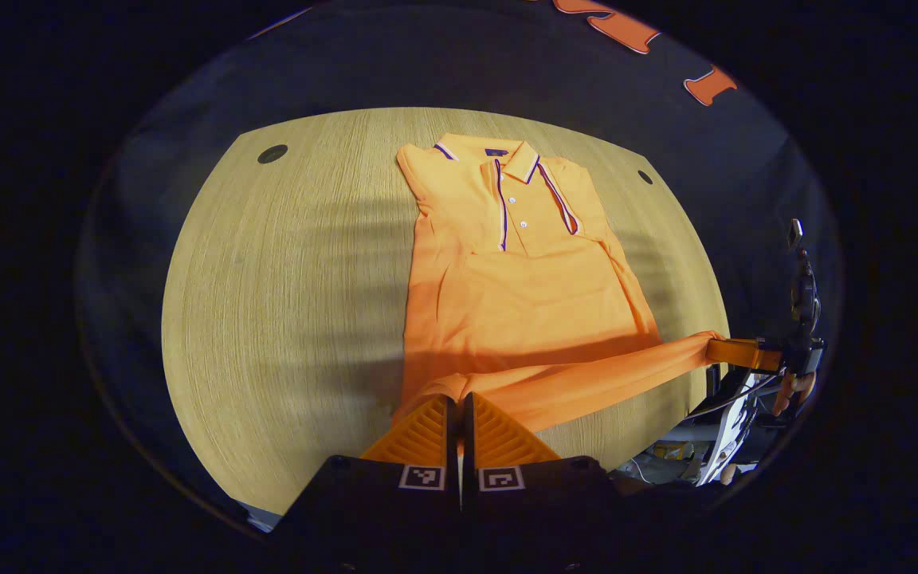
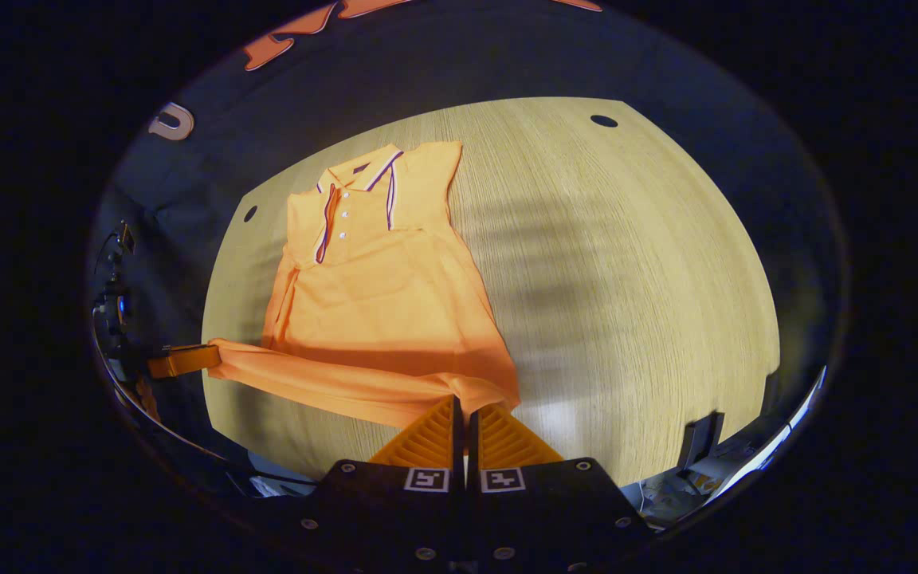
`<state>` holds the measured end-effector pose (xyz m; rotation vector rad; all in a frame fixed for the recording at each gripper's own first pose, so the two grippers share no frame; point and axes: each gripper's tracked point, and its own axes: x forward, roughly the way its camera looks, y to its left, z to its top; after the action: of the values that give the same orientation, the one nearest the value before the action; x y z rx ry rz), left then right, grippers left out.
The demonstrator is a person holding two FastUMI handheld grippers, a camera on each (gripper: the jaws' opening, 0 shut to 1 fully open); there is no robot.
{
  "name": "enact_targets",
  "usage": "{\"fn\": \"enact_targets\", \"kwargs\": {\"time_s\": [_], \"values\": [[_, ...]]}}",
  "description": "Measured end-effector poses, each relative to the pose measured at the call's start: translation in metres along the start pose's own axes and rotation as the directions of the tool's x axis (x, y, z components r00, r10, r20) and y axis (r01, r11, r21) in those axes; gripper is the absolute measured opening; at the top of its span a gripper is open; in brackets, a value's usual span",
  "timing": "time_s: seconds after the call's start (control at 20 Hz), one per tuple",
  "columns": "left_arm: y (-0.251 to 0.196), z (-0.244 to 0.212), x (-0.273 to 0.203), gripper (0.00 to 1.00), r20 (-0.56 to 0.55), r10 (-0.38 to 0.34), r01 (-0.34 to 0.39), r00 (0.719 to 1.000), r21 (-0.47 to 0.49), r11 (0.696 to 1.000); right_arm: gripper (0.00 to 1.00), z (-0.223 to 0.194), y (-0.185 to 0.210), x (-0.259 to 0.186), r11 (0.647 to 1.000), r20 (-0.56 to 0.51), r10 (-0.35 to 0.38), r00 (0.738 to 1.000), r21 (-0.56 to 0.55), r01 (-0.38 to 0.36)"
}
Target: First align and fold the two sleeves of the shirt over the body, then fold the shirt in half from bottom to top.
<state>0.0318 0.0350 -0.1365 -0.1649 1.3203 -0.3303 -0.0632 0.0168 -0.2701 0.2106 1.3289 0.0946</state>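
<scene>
An orange polo shirt (image 1: 523, 279) with a striped collar lies on the wooden table (image 1: 284, 319), collar at the far side, both sleeves folded over its body. Its bottom hem (image 1: 578, 383) is lifted off the table and stretched between the two grippers. My left gripper (image 1: 459, 399) is shut on the hem's left corner. In the right gripper view the shirt (image 2: 379, 295) sits left of centre, and my right gripper (image 2: 460, 402) is shut on the hem's right corner. The right gripper (image 1: 734, 351) also shows far right in the left gripper view, the left gripper (image 2: 184, 360) far left in the right gripper view.
The table has small round holes near its far corners (image 1: 272, 153) (image 2: 604, 120). Bare wood lies left of the shirt in the left gripper view and right of it (image 2: 634, 303) in the right gripper view. A hand (image 1: 794, 387) holds the right gripper beyond the table's edge.
</scene>
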Motion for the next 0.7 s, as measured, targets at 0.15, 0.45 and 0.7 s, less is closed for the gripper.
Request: {"fn": "enact_targets", "kwargs": {"time_s": [0.15, 0.45, 0.7], "values": [[0.001, 0.023, 0.003, 0.01, 0.009, 0.02, -0.019, 1.0, -0.006, 1.0, 0.0, 0.024, 0.0, 0.008, 0.999, -0.011, 0.019, 1.0, -0.04, -0.019], [0.01, 0.088, 0.011, 0.01, 0.04, 0.07, -0.069, 0.997, -0.02, 0.997, 0.0, 0.098, 0.002, 0.023, 0.995, 0.015, 0.052, 0.999, -0.086, -0.051], [0.018, 0.14, 0.024, 0.01, 0.052, 0.117, -0.117, 0.992, -0.008, 0.993, 0.0, 0.161, 0.007, 0.039, 0.991, 0.028, 0.07, 0.997, -0.113, -0.067]]}}
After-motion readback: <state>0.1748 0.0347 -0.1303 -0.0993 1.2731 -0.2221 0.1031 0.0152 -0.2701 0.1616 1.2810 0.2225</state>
